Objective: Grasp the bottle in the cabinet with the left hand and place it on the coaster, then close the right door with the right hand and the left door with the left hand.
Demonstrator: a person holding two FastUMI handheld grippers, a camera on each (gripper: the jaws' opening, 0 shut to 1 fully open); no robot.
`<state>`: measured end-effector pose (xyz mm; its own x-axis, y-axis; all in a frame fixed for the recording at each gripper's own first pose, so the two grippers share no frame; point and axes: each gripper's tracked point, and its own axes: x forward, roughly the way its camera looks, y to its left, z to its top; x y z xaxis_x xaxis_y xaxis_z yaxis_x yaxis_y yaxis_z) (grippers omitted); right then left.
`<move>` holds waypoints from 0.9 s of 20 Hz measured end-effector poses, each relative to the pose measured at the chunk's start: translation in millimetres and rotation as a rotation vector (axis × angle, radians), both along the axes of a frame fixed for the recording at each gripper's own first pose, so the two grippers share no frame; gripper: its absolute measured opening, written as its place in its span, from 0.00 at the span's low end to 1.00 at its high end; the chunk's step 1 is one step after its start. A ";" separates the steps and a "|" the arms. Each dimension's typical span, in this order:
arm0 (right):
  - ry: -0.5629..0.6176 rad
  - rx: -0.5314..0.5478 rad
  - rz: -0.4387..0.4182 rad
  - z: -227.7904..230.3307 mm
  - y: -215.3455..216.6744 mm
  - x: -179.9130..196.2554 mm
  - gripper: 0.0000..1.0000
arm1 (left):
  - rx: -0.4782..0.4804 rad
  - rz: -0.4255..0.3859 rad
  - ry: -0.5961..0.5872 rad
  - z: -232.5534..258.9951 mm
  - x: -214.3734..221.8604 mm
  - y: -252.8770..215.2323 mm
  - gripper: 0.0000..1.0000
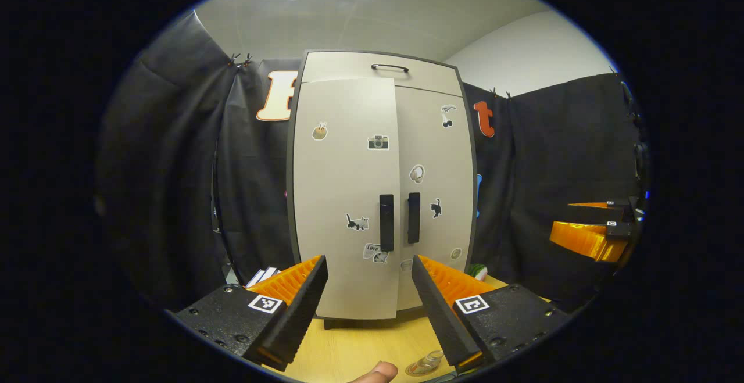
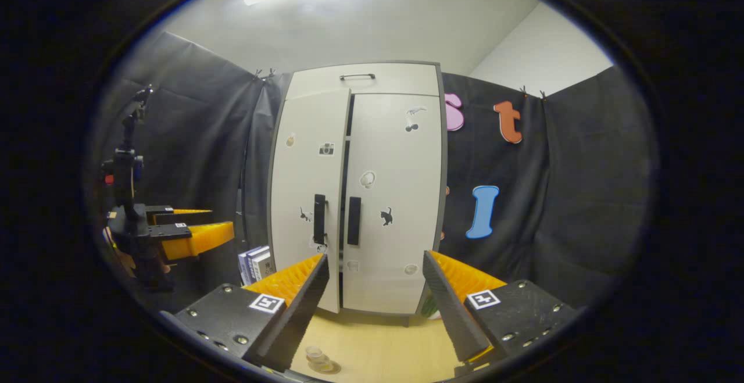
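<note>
Black cloth walls close in the booth behind a pale cabinet (image 1: 378,191) that stands on a light wooden surface (image 1: 360,348). Its right door (image 2: 395,197) looks shut or very nearly so, while the left door (image 2: 308,197) stands slightly ajar, with a dark gap between the two in the right gripper view. The bottle (image 2: 317,358) lies on the surface near the front edge, seemingly on the coaster (image 2: 326,367) — it is small and glassy, and the contact is hard to judge.

Both claws are wide open and hold nothing: the left claw (image 1: 369,307) faces the two dark handles (image 1: 386,222), and the right claw (image 2: 375,307) hangs back from the doors. A fingertip (image 1: 375,373) shows at the bottom of the left gripper view.

By my reading, the left door is what remains. The risks:
- a push too near the hinge side may leave the door short of shut;
- a hard shove could rock the cabinet on the surface;
- a low sweep of the left claw could knock the bottle off the coaster — it sits just beneath that claw's path.
</note>
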<state>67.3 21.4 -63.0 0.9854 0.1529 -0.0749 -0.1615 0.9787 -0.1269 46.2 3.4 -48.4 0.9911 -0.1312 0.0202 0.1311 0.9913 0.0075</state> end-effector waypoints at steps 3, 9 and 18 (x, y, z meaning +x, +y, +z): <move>-0.019 0.002 0.036 0.5 15.4 -0.4 0.99 | -0.039 -0.033 -0.001 0.7 -0.5 -6.1 0.92; -0.055 0.017 0.095 7.0 30.0 -3.5 0.98 | -0.055 0.007 0.000 -0.8 3.5 2.7 0.93; -0.108 0.036 0.059 3.7 25.7 9.1 0.94 | -0.023 -0.012 -0.004 -2.9 21.9 3.7 0.93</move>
<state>76.4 47.2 -59.3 0.9767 0.2113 0.0380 -0.2059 0.9722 -0.1118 68.1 7.1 -51.3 0.9894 -0.1423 0.0276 0.1427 0.9897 -0.0146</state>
